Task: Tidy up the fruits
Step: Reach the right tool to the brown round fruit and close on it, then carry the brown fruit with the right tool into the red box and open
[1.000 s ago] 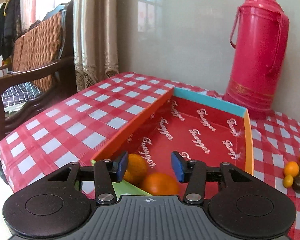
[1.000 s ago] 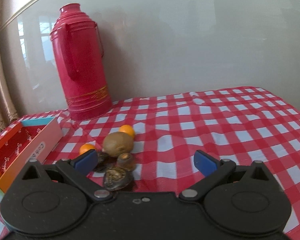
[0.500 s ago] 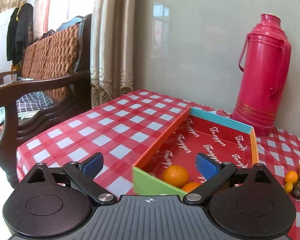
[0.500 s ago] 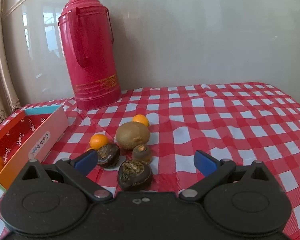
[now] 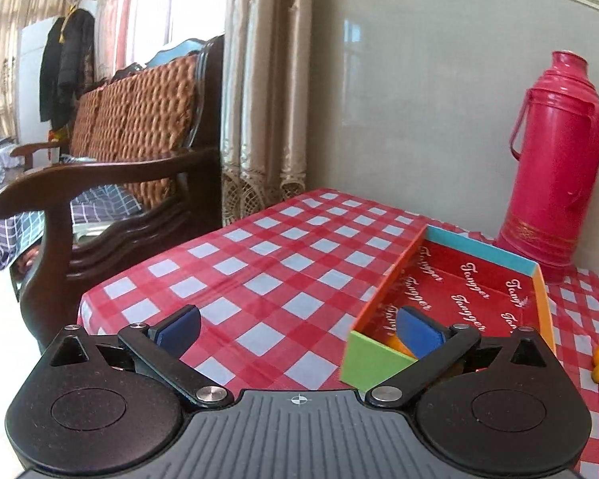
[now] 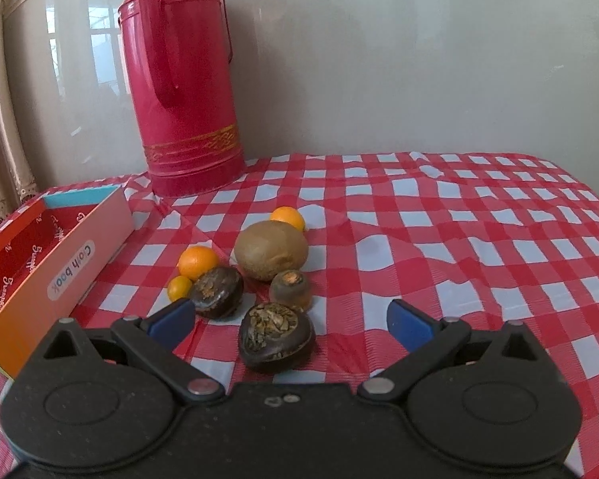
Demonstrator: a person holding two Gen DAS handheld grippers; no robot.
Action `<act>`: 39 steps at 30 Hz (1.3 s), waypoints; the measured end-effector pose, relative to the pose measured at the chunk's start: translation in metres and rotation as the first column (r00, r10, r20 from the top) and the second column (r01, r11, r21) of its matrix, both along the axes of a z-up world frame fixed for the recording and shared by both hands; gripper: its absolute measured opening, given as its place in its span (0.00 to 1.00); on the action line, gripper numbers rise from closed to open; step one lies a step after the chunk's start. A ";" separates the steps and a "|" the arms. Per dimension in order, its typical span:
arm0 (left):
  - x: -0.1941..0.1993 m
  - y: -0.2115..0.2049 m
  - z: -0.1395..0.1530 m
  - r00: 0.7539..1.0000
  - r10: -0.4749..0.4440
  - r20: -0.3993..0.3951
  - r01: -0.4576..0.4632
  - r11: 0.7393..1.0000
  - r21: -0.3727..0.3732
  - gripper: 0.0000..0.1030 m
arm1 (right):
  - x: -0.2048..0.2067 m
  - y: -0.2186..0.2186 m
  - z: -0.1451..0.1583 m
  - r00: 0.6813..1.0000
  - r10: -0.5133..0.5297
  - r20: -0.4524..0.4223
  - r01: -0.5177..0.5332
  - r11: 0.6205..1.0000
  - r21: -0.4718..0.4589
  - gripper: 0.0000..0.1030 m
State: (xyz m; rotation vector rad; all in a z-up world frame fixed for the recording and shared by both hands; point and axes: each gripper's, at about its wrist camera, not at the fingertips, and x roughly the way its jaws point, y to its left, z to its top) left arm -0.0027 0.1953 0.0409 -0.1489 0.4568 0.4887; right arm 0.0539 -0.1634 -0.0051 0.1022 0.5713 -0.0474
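A shallow box (image 5: pixel 385 293) with a red printed inside lies on the checked cloth. My left gripper (image 5: pixel 295 325) hangs over its near green corner, jaws opening wide with nothing between them. An orange (image 5: pixel 400 345) in the box peeks out behind the right finger. In the right wrist view, a pile of fruit sits beside the box (image 6: pixel 72 263): a brown kiwi (image 6: pixel 271 249), small oranges (image 6: pixel 197 261) and three dark shrivelled fruits. My right gripper (image 6: pixel 289 315) stands open just above the nearest dark fruit (image 6: pixel 275 339), not touching it.
A tall pink thermos (image 6: pixel 183 80) stands against the wall behind the box and the fruit. A wooden armchair (image 5: pixel 100 183) and curtains (image 5: pixel 259 80) are past the table's left edge. Bare checked cloth (image 6: pixel 479 239) stretches right of the fruit.
My left gripper's jaws spread wide and it drew back and left from the oranges in the box. My right gripper stayed open and came closer to the fruit pile.
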 end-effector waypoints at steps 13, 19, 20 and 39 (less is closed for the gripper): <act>-0.002 0.003 -0.002 1.000 0.009 -0.007 -0.009 1.000 0.018 1.00 | 0.020 0.000 -0.011 0.996 -0.011 -0.088 0.012 1.000 0.004 0.64; -0.002 0.009 -0.005 1.000 0.024 -0.015 -0.024 1.000 -0.002 1.00 | 0.024 0.006 -0.013 0.995 -0.008 -0.101 0.006 1.000 -0.021 0.58; -0.003 0.009 -0.005 1.000 0.025 -0.017 -0.025 1.000 -0.003 1.00 | 0.025 0.008 -0.014 0.995 -0.008 -0.101 0.005 0.999 -0.033 0.56; -0.002 0.013 -0.008 0.999 0.038 -0.028 -0.038 0.999 -0.011 1.00 | 0.022 0.013 -0.012 0.997 0.006 -0.079 -0.011 0.999 -0.054 0.36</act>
